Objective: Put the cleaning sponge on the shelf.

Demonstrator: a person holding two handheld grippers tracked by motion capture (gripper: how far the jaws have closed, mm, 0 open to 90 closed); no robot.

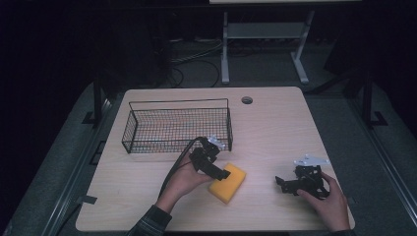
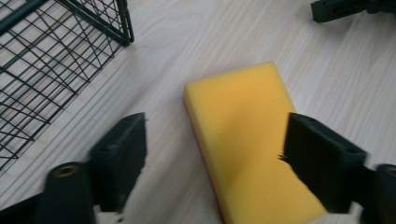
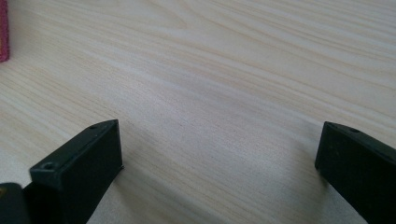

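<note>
The yellow sponge lay flat near the counter's front edge, just in front of the wire basket; it was judged light, soft and compressible, best taken across its long sides. The left gripper was held wide over it, gripping nothing. The right gripper, equally wide and empty, was kept near the front right corner, bare counter between.

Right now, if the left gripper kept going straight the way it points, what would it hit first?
Most likely the yellow rectangular foam sponge: the left gripper has its jaws open astride it, though its height above it is unclear.
</note>
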